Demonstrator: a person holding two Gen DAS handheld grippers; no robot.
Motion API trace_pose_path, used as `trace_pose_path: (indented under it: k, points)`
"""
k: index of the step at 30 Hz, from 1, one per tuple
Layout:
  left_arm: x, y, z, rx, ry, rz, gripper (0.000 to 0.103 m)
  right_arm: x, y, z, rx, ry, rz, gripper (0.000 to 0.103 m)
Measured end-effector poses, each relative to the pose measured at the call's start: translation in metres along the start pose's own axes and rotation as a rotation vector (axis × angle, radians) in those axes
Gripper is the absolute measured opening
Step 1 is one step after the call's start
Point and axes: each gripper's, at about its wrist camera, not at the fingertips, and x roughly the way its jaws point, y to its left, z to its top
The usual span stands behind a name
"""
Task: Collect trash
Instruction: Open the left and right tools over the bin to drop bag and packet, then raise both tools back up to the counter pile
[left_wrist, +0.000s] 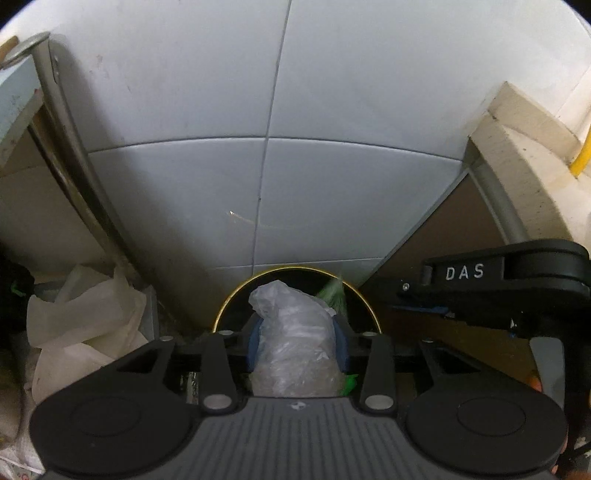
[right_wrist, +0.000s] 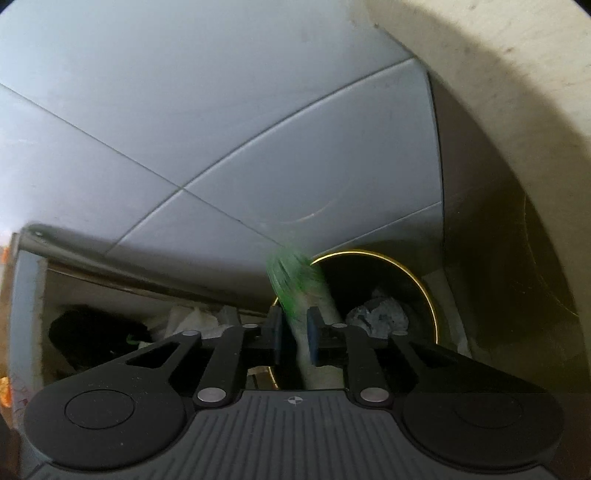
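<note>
A black bin with a gold rim (left_wrist: 226, 301) stands on the floor against a grey tiled wall. Over its mouth, my left gripper (left_wrist: 298, 345) is shut on a crumpled clear plastic bag (left_wrist: 295, 339) that fills the gap between the blue pads. In the right wrist view, my right gripper (right_wrist: 294, 334) is open above the bin's rim (right_wrist: 424, 291). A green and white wrapper (right_wrist: 295, 288), blurred, hangs loose between its pads and leans towards the right one. Crumpled grey trash (right_wrist: 380, 314) lies inside the bin. The wrapper's green tip (left_wrist: 334, 295) also shows behind the bag.
The black housing of my right gripper (left_wrist: 517, 280) is close on the right of the bin. White crumpled paper (left_wrist: 85, 314) lies left of the bin under a metal frame (left_wrist: 74, 155). A cream stone ledge (left_wrist: 524, 155) juts out at right. A dark object (right_wrist: 96, 332) sits in the left recess.
</note>
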Motion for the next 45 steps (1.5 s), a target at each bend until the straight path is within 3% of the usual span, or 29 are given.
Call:
trace_pose_path:
  k: [11,19,33,45]
  points:
    - [0.005,-0.001,0.000,0.005,0.012,0.002,0.053,0.001,-0.002,0.006,0.011,-0.002,-0.009,0.024]
    - [-0.004,-0.004,-0.002,0.020,-0.003,-0.011,0.053,-0.020,-0.004,-0.001,0.021,-0.036,0.000,0.027]
    - [-0.041,-0.006,-0.007,0.000,-0.067,-0.020,0.054,-0.062,0.003,-0.016,-0.021,-0.129,-0.017,0.045]
    - [-0.093,-0.028,-0.004,0.038,-0.164,-0.110,0.054,-0.136,0.012,-0.038,-0.072,-0.265,0.034,0.055]
